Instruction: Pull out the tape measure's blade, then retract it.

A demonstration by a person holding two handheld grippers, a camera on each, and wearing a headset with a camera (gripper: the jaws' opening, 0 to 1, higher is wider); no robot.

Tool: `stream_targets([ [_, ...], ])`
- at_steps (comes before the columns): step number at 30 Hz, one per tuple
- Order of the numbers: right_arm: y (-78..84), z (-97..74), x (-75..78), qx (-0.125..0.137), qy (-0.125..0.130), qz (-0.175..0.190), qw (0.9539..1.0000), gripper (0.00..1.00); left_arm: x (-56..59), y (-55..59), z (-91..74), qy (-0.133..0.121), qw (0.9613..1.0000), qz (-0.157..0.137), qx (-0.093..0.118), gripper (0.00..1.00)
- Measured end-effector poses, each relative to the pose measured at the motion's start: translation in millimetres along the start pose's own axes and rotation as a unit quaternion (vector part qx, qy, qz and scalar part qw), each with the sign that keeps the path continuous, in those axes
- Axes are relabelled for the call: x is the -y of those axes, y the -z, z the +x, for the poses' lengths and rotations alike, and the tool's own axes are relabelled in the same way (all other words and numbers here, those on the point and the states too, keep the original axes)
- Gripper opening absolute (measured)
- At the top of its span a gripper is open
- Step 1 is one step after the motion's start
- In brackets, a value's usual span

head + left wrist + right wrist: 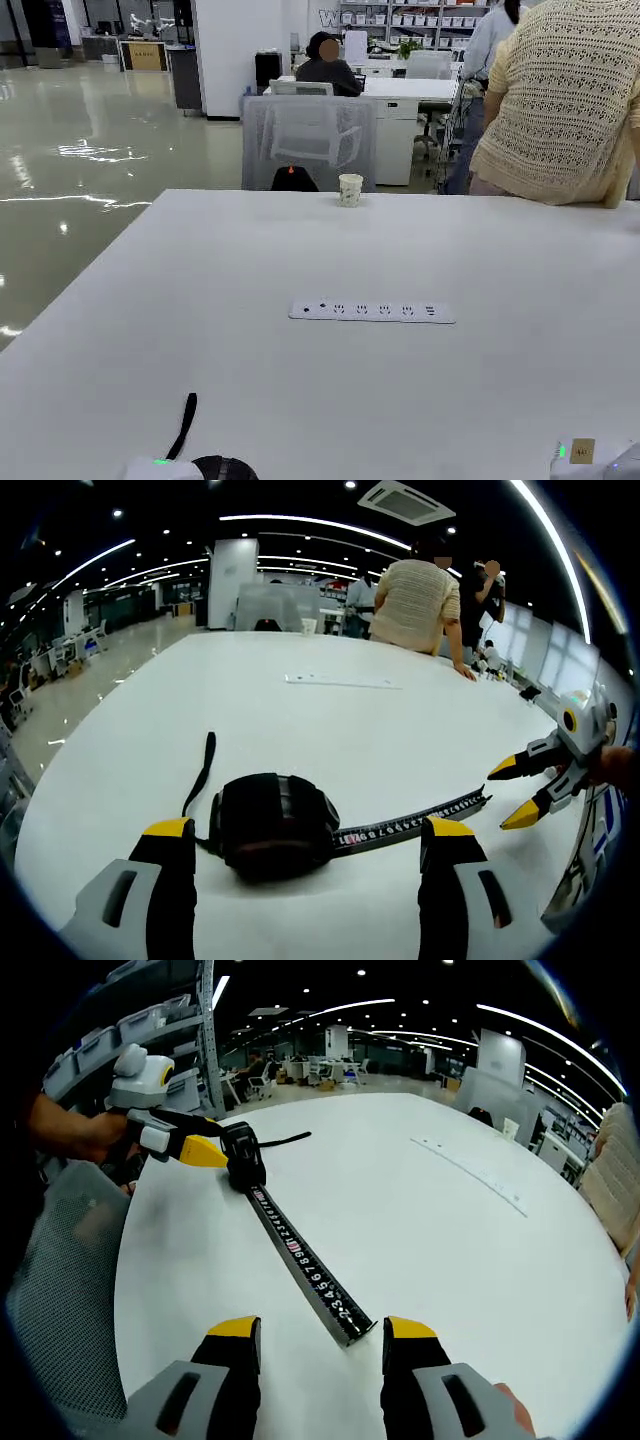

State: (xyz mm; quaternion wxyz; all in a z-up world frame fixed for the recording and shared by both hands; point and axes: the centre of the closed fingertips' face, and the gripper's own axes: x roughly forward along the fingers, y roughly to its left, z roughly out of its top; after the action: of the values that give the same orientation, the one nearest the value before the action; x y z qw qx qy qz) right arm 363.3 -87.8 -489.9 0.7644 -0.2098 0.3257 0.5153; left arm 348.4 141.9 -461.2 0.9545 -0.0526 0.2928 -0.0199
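Black, rubbery-looking shell marks the tape measure (275, 820); it lies on the white table (300, 720) right between the jaws of your left gripper (310, 830). Those jaws stand wide, with a gap on either side of the shell, so they have hold of nothing. The body looks compact, dense for its size and grippy, so I judge it will sit firm if you close across its flat sides. Its wrist strap (200, 772) lies toward eleven o'clock and looks too limp to hold by.

From the body's mouth the blade (300, 1255) lies flat on the table, reaching toward three o'clock in the left gripper view. It is probably thin sprung steel, stiff along its length, ready to buckle if bent sideways, and slick on its faces; the end hook (357, 1332) is the place I would take it. Expect the spring to snatch it back, so feed it in under control.

Your left gripper points level along the table, one jaw at either side of the body. Your right gripper (322, 1328) hovers low over the table with its jaws parted and empty, and the hook lies just between their tips. In the left gripper view it shows at three o'clock, its yellow tips apart beside the blade's end.
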Motion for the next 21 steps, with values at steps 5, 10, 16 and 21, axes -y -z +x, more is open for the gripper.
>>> stream_targets([
  [5, 3.6, 3.1, 5.5, -0.012, -0.007, -0.015, 0.9998, 0.41, -2.8, 0.7, 4.5, -0.006, 1.0, -0.005, -0.004, 0.86],
  [10, 5.1, 6.3, 8.0, -0.022, -0.019, -0.034, 0.999, 0.36, -5.8, 0.3, 9.3, -0.01, 0.9999, -0.01, -0.006, 0.83],
  [16, 7.9, 11.3, 14.0, -0.037, -0.029, -0.06, 0.9971, 0.28, -10.0, -1.4, 14.5, -0.014, 0.9998, -0.015, -0.006, 0.8],
  [21, 10.4, 14.4, 17.6, -0.049, -0.042, -0.076, 0.995, 0.24, -13.7, -1.7, 17.1, -0.017, 0.9997, -0.015, -0.008, 0.77],
])
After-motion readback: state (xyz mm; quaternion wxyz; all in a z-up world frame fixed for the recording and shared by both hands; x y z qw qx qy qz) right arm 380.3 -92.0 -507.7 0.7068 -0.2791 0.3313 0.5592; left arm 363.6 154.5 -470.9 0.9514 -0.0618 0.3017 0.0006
